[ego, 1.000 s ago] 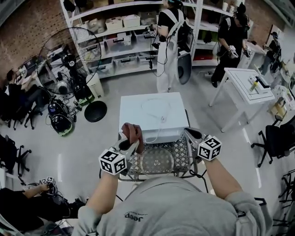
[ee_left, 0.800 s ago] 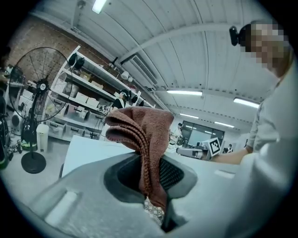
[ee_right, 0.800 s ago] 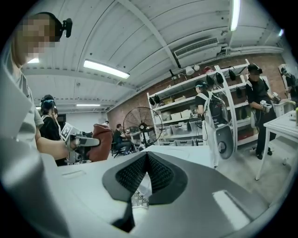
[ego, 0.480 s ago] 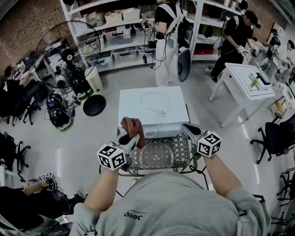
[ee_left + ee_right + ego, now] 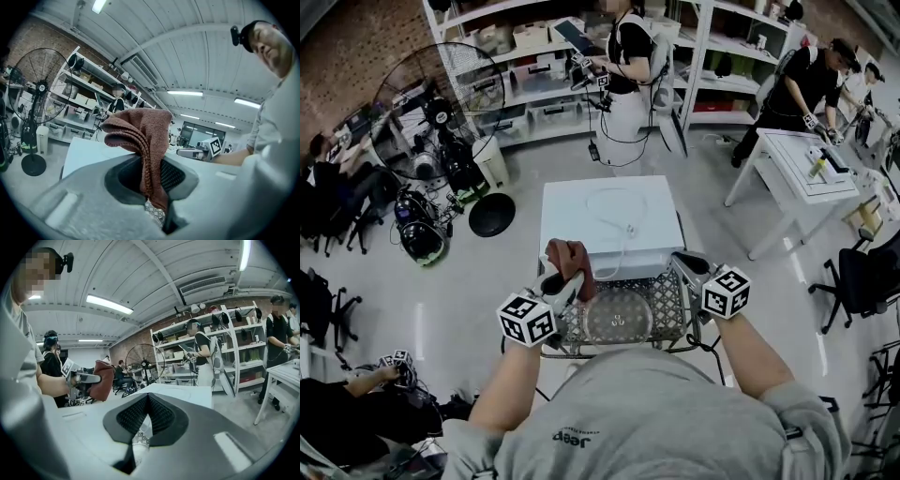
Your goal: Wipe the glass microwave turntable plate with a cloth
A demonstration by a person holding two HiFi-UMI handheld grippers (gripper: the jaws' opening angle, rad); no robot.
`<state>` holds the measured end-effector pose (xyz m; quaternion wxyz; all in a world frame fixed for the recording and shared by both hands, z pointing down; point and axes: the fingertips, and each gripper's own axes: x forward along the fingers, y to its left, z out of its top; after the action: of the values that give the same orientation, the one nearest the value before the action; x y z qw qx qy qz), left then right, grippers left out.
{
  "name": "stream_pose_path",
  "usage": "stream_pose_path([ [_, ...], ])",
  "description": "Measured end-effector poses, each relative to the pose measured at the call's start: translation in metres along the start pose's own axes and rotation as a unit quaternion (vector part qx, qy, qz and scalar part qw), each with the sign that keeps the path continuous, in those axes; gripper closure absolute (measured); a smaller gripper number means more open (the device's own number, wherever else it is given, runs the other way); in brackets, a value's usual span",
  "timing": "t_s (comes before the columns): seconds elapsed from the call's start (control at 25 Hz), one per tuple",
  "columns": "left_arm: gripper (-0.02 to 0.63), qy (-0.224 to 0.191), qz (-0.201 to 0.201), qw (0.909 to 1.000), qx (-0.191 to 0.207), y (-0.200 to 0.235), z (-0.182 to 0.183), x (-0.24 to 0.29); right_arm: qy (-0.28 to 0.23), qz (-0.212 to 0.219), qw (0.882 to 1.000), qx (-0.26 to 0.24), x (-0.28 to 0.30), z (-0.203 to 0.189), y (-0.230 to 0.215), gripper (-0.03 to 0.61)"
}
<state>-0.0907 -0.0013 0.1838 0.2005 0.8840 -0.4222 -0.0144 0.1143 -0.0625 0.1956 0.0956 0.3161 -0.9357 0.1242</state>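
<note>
I hold still: left claw [image 5: 555, 286] still pinching my rust-brown terry cloth [image 5: 570, 262] near the round glass plate [image 5: 619, 321], right claw [image 5: 689, 272] pressed together; wiping unstarted.

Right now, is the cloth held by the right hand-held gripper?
No, the brown cloth is clamped between the jaws of the left hand-held gripper, while the right hand-held gripper is shut on nothing.

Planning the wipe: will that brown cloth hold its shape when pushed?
Probably not: the cloth droops in soft folds above the left gripper, so it looks floppy. Its looped weave suggests it grips rather than slides, and may bunch.
</note>
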Motion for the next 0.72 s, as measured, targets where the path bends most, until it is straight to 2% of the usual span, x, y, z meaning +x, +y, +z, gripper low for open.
stream_pose_path([
  [0.72,0.552,0.001,0.0,1.0,0.003,-0.0077,-0.0059,-0.0003,0.009,0.011,1.0,-0.014,-0.004,-0.0089,0.0066,0.569],
])
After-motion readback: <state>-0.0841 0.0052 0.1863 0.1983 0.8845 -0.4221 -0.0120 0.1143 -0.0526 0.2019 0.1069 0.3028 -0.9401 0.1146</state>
